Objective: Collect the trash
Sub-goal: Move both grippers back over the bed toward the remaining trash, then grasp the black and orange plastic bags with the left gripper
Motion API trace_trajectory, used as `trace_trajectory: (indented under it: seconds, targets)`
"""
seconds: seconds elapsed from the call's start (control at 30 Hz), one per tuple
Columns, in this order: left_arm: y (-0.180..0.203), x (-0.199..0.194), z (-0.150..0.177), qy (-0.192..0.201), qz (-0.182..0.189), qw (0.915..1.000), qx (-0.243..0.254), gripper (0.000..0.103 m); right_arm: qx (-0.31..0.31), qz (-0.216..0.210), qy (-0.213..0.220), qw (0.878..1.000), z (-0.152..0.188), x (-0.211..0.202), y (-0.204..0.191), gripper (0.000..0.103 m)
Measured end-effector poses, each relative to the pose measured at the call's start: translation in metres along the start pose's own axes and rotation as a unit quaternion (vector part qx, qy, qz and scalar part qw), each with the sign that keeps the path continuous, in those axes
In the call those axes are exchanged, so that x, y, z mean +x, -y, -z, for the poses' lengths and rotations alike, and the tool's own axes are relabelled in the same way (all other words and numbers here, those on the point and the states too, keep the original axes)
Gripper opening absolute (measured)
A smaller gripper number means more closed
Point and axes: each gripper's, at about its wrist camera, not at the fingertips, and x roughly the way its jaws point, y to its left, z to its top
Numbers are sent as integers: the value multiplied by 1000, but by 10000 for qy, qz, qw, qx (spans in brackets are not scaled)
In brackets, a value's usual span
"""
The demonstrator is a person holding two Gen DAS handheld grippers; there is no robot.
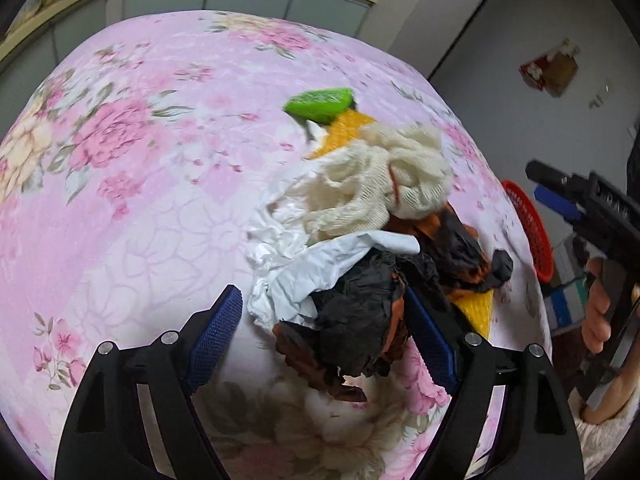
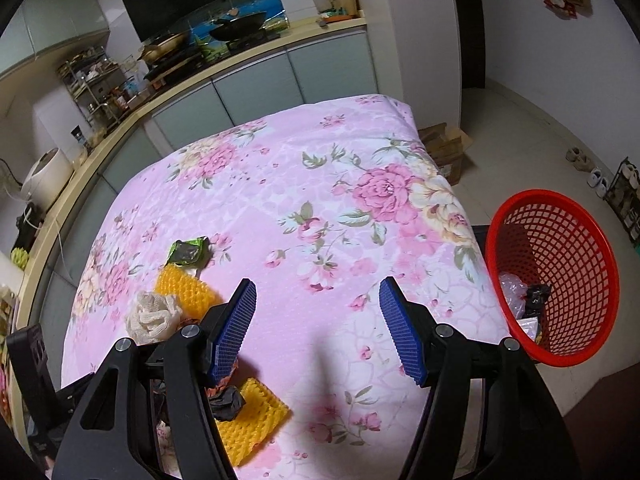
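Floral tablecloth [image 2: 320, 200], red basket [image 2: 560, 280] alongside

The left wrist view looks steeply down, close over the trash pile [image 1: 360, 240] between its fingers [image 1: 218, 338]; the right wrist view looks across the floral bench [image 2: 304, 184], basket [image 2: 554, 280] right of its fingers [image 2: 400, 332]; both share that pile and cloth.

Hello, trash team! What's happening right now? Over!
Left gripper open around black crumpled paper. Right gripper open, empty, over tablecloth. Red basket beside table, unobstructed.
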Motion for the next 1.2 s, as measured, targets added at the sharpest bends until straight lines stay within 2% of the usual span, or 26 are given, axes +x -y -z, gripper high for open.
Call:
trace_trajectory:
  seconds: [0.17, 0.3, 0.53, 0.7, 0.83, 0.97, 1.1, 1.13, 1.2]
  targets:
    - [-16, -16, 2, 269, 121, 9995, -132, 58, -91, -74, -61, 9999, 0, 5, -8, 62]
    - [-23, -30, 6, 522, 158, 9984, -124, 48, -301, -213, -110, 9993, 1, 10, -24, 62]
    - [-28, -54, 10, 926, 28, 9957, -21, 44, -703, -445, -145, 9964, 2, 15, -57, 62]
    - [-40, -65, 12, 969, 146, 9952, 38, 44, -974, -617, -202, 9931, 4, 18, -77, 62]
    - [-50, -69, 16, 1022, -271, 9944, 52, 46, -1138, -699, -267, 9907, 7, 21, -90, 62]
    - [-54, -79, 21, 1147, -369, 9926, 138, 48, -1267, -784, -317, 9883, 10, 24, -101, 62]
    - [-57, -89, 26, 1255, -468, 9907, 250, 59, -1443, -870, -415, 9848, 15, 29, -113, 62]
    - [-58, -91, 26, 1283, -470, 9903, 265, 67, -1515, -895, -436, 9834, 17, 30, -117, 62]
    - [-60, -98, 28, 1367, -477, 9890, 285, 74, -1615, -937, -461, 9813, 20, 31, -124, 62]
